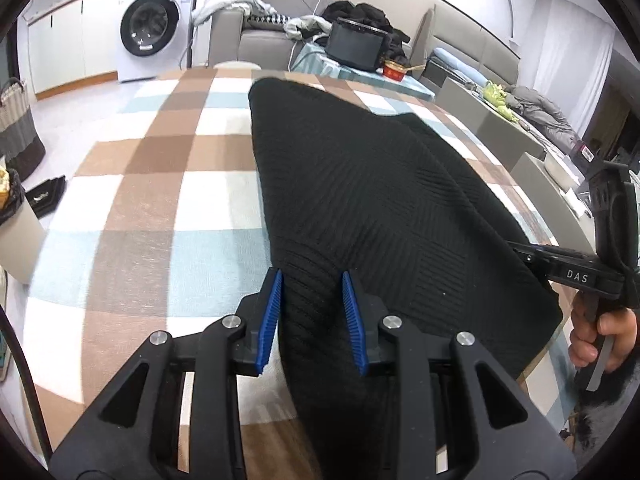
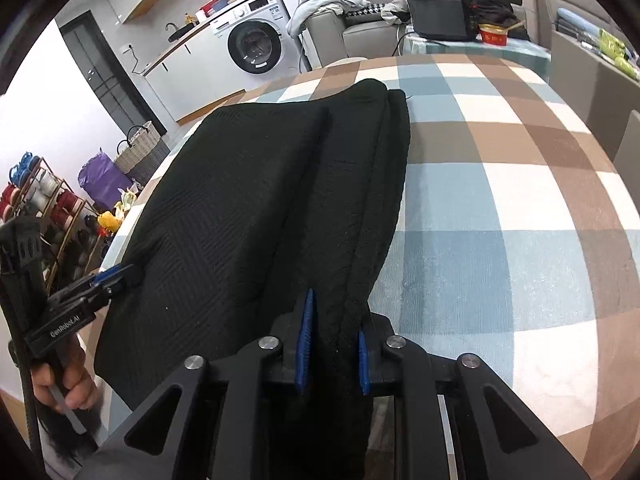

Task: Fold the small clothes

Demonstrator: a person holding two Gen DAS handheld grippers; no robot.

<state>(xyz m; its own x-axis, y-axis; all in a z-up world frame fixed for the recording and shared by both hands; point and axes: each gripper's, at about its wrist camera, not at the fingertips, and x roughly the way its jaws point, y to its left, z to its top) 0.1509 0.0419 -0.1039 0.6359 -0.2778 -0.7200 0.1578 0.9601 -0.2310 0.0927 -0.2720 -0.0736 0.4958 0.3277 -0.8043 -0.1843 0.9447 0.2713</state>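
A black ribbed knit garment [image 1: 360, 184] lies lengthwise on the table, folded over so its layers overlap along one long side [image 2: 384, 168]. My left gripper [image 1: 312, 276] is shut on the near left edge, with bunched cloth filling the gap between its blue pads [image 1: 272, 312]. My right gripper [image 2: 336, 312] is shut on the near right edge, where the stacked layers run between its pads [image 2: 306, 340]. Each gripper shows in the other's view, the right gripper [image 1: 524, 254] and the left gripper [image 2: 116, 274], both pinching the near hem and each held by a hand.
The table wears a brown, blue and white checked cloth [image 2: 500, 200]. Beyond the far edge are a washing machine [image 1: 150, 30], a grey sofa with piled clothes [image 1: 360, 16], and a side table with a black screen [image 1: 356, 46] and a red bowl [image 1: 396, 70]. A woven basket [image 1: 16, 128] stands on the floor at left.
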